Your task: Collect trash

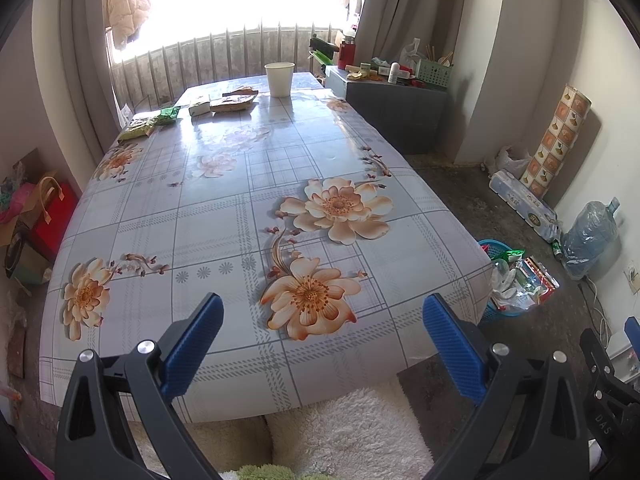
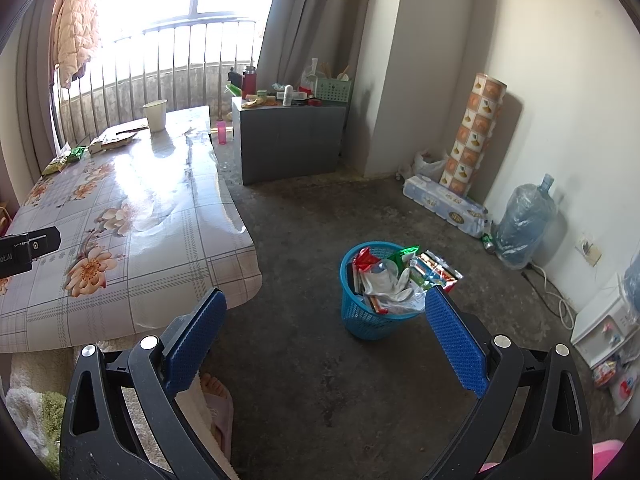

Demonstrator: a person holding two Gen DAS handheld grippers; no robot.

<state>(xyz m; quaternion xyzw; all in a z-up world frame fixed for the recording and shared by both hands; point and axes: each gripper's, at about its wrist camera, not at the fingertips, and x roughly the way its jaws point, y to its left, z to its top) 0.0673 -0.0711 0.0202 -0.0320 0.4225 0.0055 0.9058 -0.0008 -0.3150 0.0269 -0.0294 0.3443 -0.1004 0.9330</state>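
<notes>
Presently the remaining wrappers (image 1: 192,110) lie along the tabletop's (image 1: 224,240) far edge, straight ahead of the left tongs (image 1: 322,340), which gape empty, whereas the right tongs (image 2: 326,330), likewise released, face the full basket (image 2: 366,312).

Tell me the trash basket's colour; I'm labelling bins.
Blue, a mesh-sided trash basket, clearest in the right wrist view.

"DAS" reads on the right tongs (image 1: 630,330).
</notes>
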